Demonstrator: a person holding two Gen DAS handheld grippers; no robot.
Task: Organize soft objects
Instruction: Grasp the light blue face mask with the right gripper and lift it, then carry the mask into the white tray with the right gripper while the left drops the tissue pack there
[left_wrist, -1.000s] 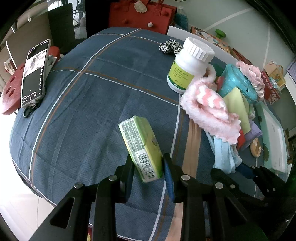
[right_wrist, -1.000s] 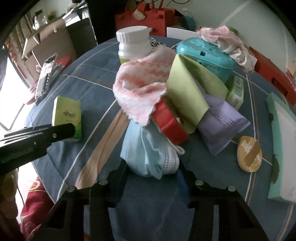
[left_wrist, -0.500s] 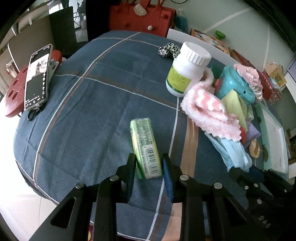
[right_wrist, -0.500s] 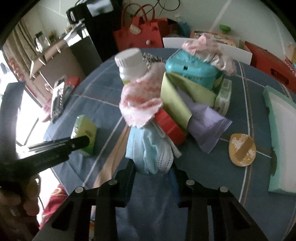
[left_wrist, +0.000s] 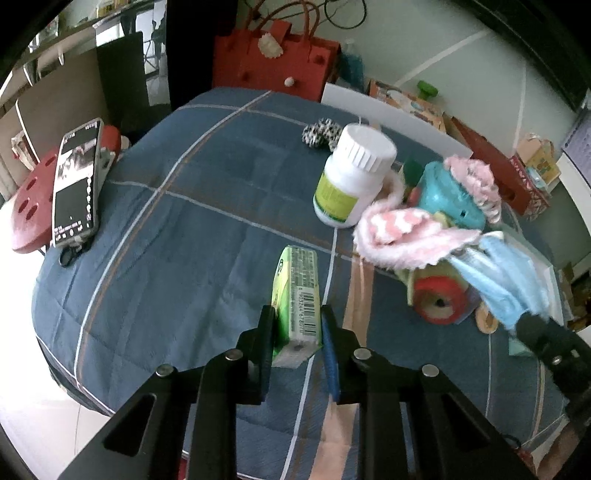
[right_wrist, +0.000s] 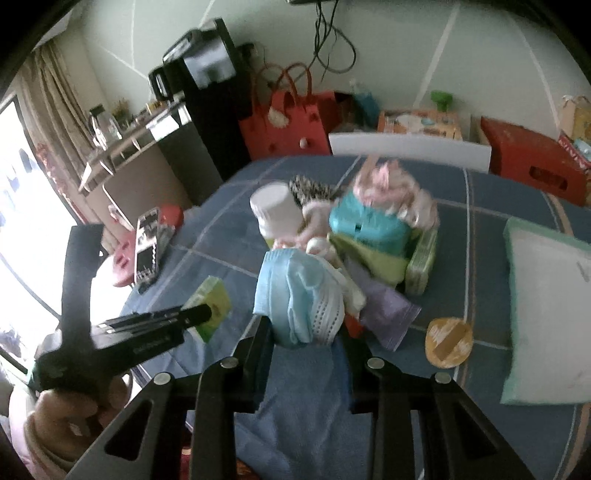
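Note:
My left gripper (left_wrist: 297, 332) is shut on a green tissue pack (left_wrist: 297, 299) and holds it above the blue checked tablecloth (left_wrist: 184, 229). The pack also shows in the right wrist view (right_wrist: 214, 306). My right gripper (right_wrist: 306, 339) is shut on a light blue face mask (right_wrist: 295, 291) and holds it lifted above the table; the mask also shows in the left wrist view (left_wrist: 502, 277). A pink and white fluffy cloth (left_wrist: 402, 236) lies on the pile beside a white pill bottle (left_wrist: 351, 181).
A teal container (right_wrist: 365, 225) with a pink scrunchie (right_wrist: 391, 184) on it, a red tape roll (left_wrist: 439, 299), purple and green packets (right_wrist: 384, 299), a round cork disc (right_wrist: 448, 341) and a mint-edged pad (right_wrist: 546, 295) lie at the right. A phone (left_wrist: 75, 181) lies at the left edge.
The right gripper has lifted the blue mask off the pile. The left gripper has raised and turned the tissue pack edge-on. Both cameras have pulled up and back.

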